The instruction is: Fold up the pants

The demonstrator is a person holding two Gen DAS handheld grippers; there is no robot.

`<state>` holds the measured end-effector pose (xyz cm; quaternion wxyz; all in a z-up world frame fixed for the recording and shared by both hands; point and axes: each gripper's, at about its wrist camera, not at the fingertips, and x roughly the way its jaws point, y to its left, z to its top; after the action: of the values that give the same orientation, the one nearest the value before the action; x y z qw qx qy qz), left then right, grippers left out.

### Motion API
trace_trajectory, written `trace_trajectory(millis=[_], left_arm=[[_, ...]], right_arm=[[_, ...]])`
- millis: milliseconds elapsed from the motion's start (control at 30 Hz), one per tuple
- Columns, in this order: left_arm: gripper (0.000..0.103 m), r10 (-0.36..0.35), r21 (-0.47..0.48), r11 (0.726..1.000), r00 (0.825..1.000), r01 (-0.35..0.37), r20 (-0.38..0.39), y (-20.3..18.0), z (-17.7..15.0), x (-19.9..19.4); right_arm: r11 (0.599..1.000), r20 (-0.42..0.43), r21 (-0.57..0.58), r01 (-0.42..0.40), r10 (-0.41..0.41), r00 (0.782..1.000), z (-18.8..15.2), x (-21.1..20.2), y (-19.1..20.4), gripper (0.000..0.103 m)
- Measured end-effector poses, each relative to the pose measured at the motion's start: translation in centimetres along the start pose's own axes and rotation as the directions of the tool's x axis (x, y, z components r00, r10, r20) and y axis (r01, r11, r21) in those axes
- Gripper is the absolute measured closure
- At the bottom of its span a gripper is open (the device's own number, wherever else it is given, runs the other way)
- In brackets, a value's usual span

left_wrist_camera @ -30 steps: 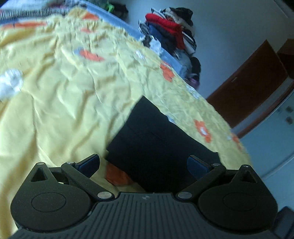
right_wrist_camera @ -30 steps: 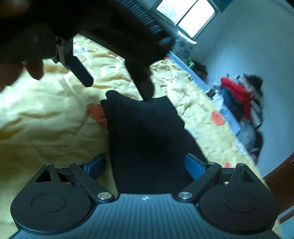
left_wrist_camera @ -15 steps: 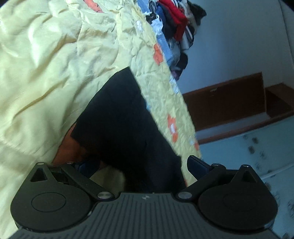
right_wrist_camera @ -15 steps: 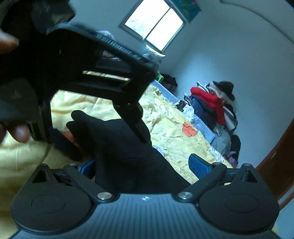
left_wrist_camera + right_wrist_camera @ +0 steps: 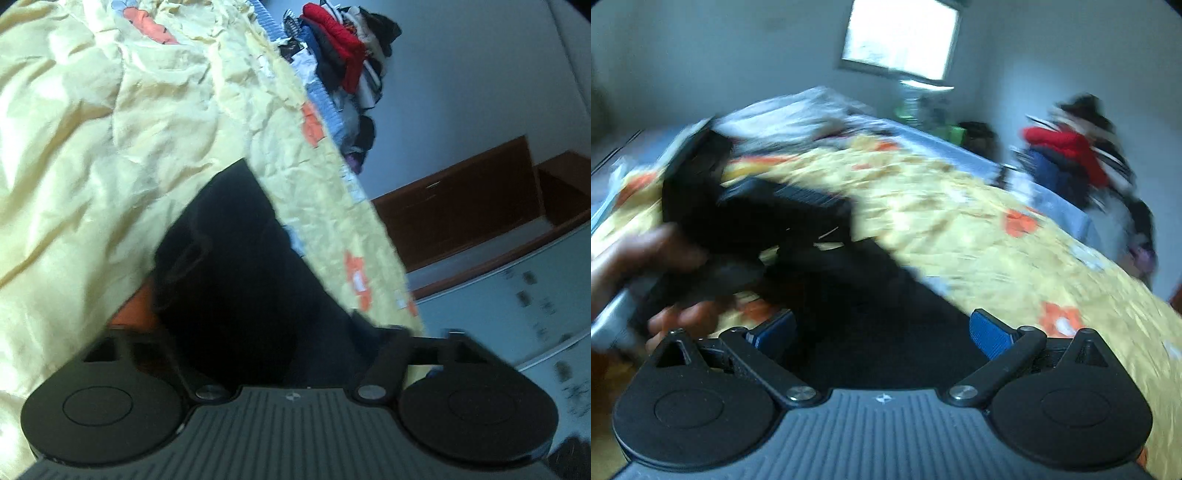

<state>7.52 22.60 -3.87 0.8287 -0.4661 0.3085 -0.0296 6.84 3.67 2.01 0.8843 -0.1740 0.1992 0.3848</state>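
In the left wrist view, our left hand-held gripper (image 5: 266,343) has just been closing over the near end of the black pants (image 5: 236,266). The cloth fills the space between its jaws, but the pads are hidden in the dark fabric, so we cannot tell if they already press it. To do this step well, we think we must catch all layers of the edge together and lift it evenly. The pants lie on the bed (image 5: 92,166), on a wrinkled yellow cover with orange flowers. Behind are a pile of clothes (image 5: 343,66) and a brown wooden cabinet (image 5: 461,206).

In the blurred right wrist view, our right hand-held gripper (image 5: 882,332) stands wide, its blue pads apart above the pants (image 5: 886,325) and holding nothing. A bright window (image 5: 901,40) is in the far wall.
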Motion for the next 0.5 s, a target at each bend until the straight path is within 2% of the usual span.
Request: trace_trajectory(millis=[33,67,133,167,267,333,367,433,467,500], left_arm=[[0.062,0.023,0.009,1.0,1.0,-0.023,0.0,0.2,-0.1,0.1],[0.072,0.037,0.015,0.999,0.999,-0.037,0.004,0.5,-0.2,0.2],[0.08,0.055,0.037,0.998,0.998,-0.055,0.017,0.8,-0.3,0.0],[0.082,0.058,0.053,0.997,0.998,-0.06,0.026,0.7,-0.4,-0.1],[0.084,0.114,0.168,0.978,0.99,-0.127,0.084,-1.0,-1.4,-0.5],[0.084,0.146,0.307,0.932,0.976,-0.191,0.163,-3.3,-2.7,-1.2],[0.085,0.153,0.382,0.897,0.966,-0.223,0.206,-4.6,-3.5,-1.6],[0.085,0.127,0.5,0.829,0.954,-0.252,0.271,-7.2,-5.3,-2.5],[0.085,0.098,0.555,0.792,0.951,-0.254,0.294,-8.7,-6.4,-3.0],[0.085,0.074,0.591,0.767,0.949,-0.25,0.306,-9.8,-7.1,-3.4]], right_arm=[[0.999,-0.024,0.024,0.035,-0.035,0.999,-0.1,0.7,-0.7,0.002],[0.996,-0.065,0.042,0.075,-0.072,0.995,-0.4,1.7,-1.3,0.002],[0.994,-0.129,0.04,0.098,-0.092,0.987,-1.3,3.5,-1.5,0.006],[0.995,-0.16,0.027,0.094,-0.089,0.983,-1.7,4.4,-1.3,0.015],[0.997,-0.181,-0.006,0.074,-0.074,0.981,-2.5,5.8,-0.3,0.021],[0.998,-0.156,0.012,0.065,-0.063,0.986,-2.1,5.4,-0.4,0.028],[0.998,-0.123,0.04,0.045,-0.04,0.992,-1.8,4.7,-0.6,0.03],[0.997,-0.068,0.073,0.003,0.002,0.998,-1.2,3.8,-1.3,0.03],[0.997,-0.042,0.076,-0.002,0.006,0.999,-0.8,3.5,-1.6,0.03],[0.997,-0.027,0.079,0.006,-0.004,1.0,-0.7,2.9,-1.7,0.03]])
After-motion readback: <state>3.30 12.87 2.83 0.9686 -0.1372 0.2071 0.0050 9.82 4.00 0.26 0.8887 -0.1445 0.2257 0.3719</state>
